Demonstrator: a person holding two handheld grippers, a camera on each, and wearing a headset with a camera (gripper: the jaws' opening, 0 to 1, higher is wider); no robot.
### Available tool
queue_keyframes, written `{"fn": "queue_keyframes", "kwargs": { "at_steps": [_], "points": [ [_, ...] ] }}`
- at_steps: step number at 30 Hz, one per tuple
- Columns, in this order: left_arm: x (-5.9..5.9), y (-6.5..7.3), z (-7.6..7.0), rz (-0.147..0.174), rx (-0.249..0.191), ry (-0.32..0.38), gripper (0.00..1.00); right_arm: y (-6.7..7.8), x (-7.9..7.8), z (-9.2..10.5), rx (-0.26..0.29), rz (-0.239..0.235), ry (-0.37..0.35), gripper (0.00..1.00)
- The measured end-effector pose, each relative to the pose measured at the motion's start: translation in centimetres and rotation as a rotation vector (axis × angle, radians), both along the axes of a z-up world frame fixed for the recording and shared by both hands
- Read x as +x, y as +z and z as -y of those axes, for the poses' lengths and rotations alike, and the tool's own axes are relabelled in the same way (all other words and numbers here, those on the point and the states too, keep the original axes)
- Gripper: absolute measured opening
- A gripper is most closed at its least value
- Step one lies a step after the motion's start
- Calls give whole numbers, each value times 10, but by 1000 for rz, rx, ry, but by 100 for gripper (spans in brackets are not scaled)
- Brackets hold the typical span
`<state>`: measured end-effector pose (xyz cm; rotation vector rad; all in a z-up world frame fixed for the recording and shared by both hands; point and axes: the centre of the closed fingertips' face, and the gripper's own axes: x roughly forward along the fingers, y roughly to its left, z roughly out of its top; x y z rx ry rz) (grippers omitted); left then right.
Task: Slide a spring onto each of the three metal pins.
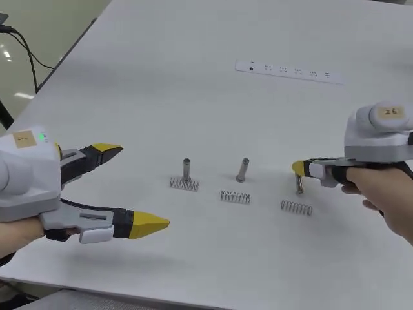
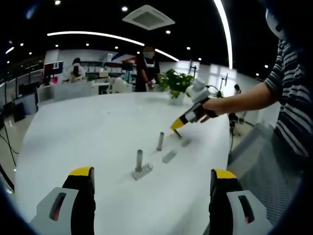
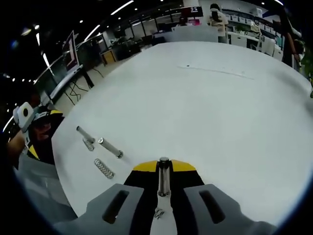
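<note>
Nearest, left claw (image 1: pixel 142 187), released and wide above the desk (image 1: pixel 193 77). Right claw (image 1: pixel 300 169) clenched on the rightmost pin (image 3: pixel 164 178). Three springs (image 1: pixel 235 197) lying flat, one beside each pin.

Left pin (image 1: pixel 186 169) and middle pin (image 1: pixel 242 170) upright on worktop (image 1: pixel 193 77); right pin (image 1: pixel 299 187) clamped in right claw (image 1: pixel 297 169). Left spring (image 1: pixel 184 185), middle spring (image 1: pixel 235 197), right spring (image 1: pixel 296 207) flat alongside.

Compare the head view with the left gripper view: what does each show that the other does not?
Head view: a power strip far on the table. Left gripper view: a plant, a striped sleeve and ceiling lights. Both: the open left tongs, three pins with springs lying beside them, and the right tongs at the end pin.
</note>
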<state>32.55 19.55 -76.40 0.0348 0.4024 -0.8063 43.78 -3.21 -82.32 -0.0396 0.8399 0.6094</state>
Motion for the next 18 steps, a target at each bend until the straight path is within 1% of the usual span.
{"fn": "queue_keyframes", "kwargs": {
  "at_steps": [9,15,18],
  "points": [
    [-1,1,-2,2,2,3,95,4,3,3,10,18,-10,5],
    [-1,1,1,1,1,-3,95,7,2,3,13,33,-11,5],
    [-2,1,2,0,2,-7,95,8,3,4,10,48,-9,5]
  ]
}}
